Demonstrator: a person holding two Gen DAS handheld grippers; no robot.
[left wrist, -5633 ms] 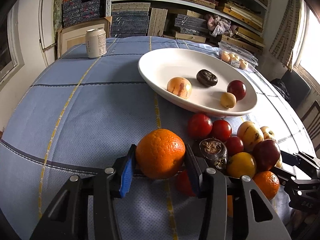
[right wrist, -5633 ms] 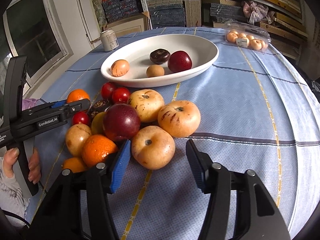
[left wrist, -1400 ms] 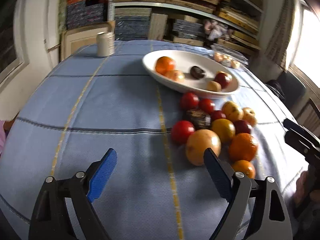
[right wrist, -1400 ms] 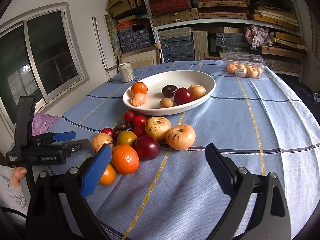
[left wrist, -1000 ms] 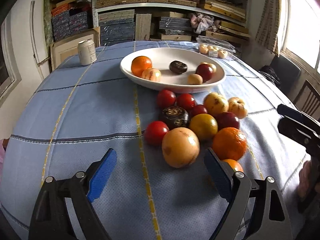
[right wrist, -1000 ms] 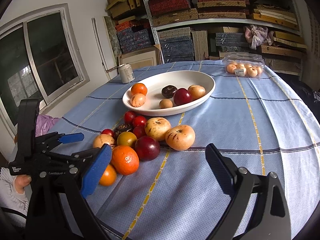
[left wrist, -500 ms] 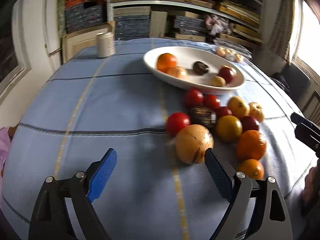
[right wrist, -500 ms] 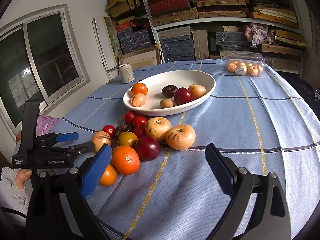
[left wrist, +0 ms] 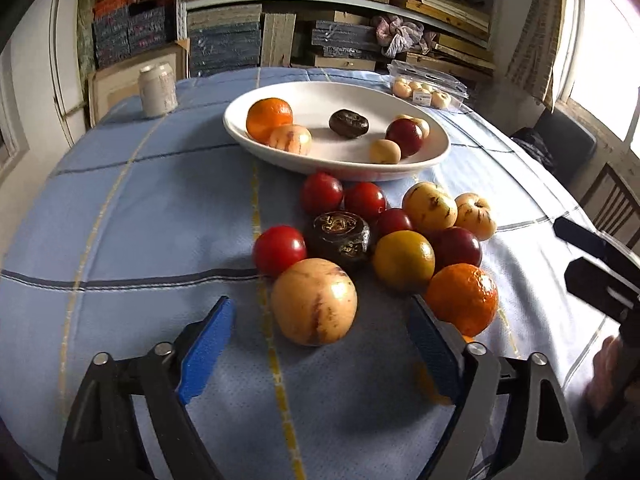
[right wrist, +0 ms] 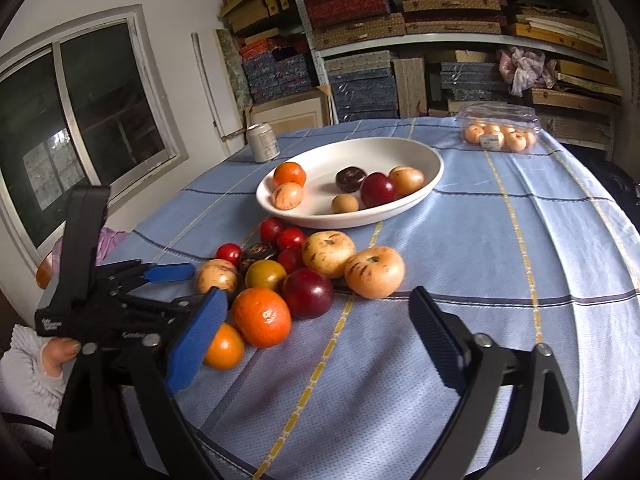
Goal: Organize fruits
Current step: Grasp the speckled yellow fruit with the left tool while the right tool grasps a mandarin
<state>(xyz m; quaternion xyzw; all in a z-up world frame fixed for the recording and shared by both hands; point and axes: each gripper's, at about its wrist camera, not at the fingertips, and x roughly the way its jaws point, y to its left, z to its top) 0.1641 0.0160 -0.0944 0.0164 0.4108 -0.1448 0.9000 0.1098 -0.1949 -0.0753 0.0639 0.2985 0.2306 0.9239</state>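
A white oval bowl (left wrist: 424,160) (right wrist: 424,188) on the blue tablecloth holds an orange (left wrist: 269,117), a dark fruit (left wrist: 348,123), a red plum and pale fruits. In front of it lies a pile of loose fruit: red tomatoes (left wrist: 279,250), a dark fruit, oranges (left wrist: 462,299) (right wrist: 261,316) and yellow striped fruits. My left gripper (left wrist: 320,344) is open, its jaws either side of a yellow striped fruit (left wrist: 314,301) just ahead, not touching it. My right gripper (right wrist: 312,340) is open and empty, above the cloth right of the pile. The left gripper (right wrist: 168,276) also shows there.
A drink can (left wrist: 157,90) stands at the back left of the table. A clear plastic box of small fruits (right wrist: 498,133) sits at the back right. Shelves of stacked boxes fill the wall behind. A window is at the left, a chair (left wrist: 616,208) at the right.
Since the earliest frames the left-held orange has gone into the bowl and both grippers have opened. In the last second the left gripper has moved closer to the yellow striped fruit.
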